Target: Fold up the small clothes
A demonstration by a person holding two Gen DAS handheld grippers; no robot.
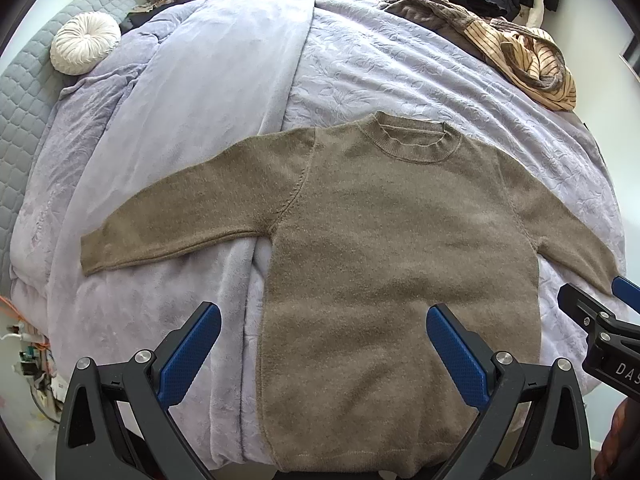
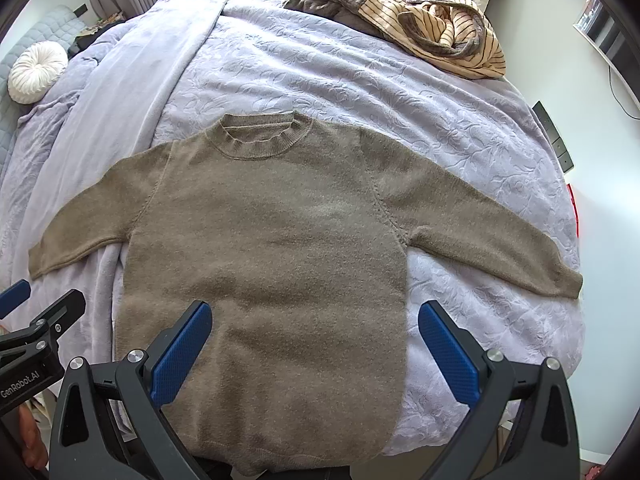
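A brown knit sweater [image 1: 384, 240] lies flat and face up on the lavender bed cover [image 1: 224, 92], both sleeves spread outward and the round collar at the far end. My left gripper [image 1: 324, 312] hovers open above the sweater's lower left side, holding nothing. In the right wrist view the same sweater [image 2: 264, 248] fills the middle, and my right gripper [image 2: 315, 308] is open above its lower right side, also holding nothing. Each gripper shows at the edge of the other's view.
A heap of striped and brown clothes [image 1: 516, 48] lies at the bed's far right corner, seen too as the clothes heap [image 2: 444, 20]. A round white cushion [image 1: 85, 42] rests at the far left. Cables lie on the floor [image 1: 32, 364] to the left.
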